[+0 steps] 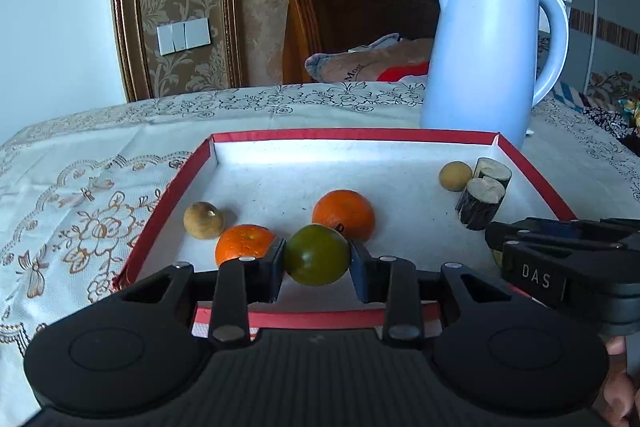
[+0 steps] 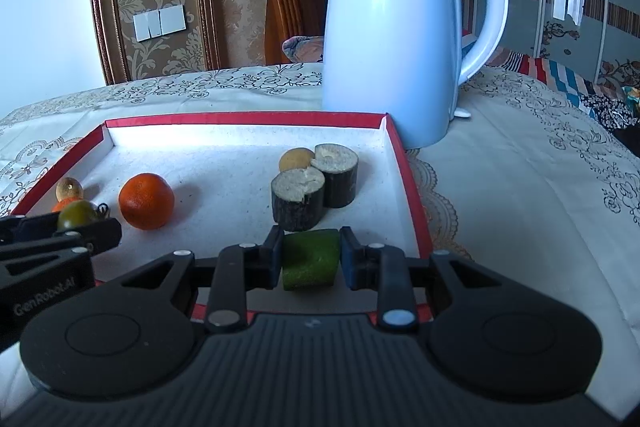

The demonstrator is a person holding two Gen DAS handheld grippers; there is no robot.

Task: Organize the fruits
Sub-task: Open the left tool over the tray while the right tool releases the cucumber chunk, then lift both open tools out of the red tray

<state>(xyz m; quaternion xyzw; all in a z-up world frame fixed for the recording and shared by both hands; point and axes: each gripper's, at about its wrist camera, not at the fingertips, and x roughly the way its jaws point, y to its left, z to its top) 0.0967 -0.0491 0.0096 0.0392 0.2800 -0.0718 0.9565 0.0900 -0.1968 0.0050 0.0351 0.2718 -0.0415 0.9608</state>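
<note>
A red-rimmed tray (image 1: 356, 135) with a white floor holds the fruits. My left gripper (image 1: 317, 261) is shut on a green citrus (image 1: 316, 255) just above the tray's near part. Beside it lie two oranges (image 1: 344, 213) (image 1: 242, 243) and a brown longan (image 1: 202, 220). Another longan (image 1: 455, 175) sits by two dark sugarcane pieces (image 1: 482, 203) at the right. My right gripper (image 2: 311, 257) is shut on a green chunk (image 2: 310, 259) near the tray's right front corner, in front of the sugarcane pieces (image 2: 298, 199). The left gripper (image 2: 80, 227) shows at the right wrist view's left edge.
A pale blue kettle (image 1: 488, 55) stands just behind the tray's right back corner on the patterned tablecloth (image 1: 80, 195). A wooden chair (image 1: 340, 11) with clothes on it stands behind the table. The tablecloth stretches left and right of the tray.
</note>
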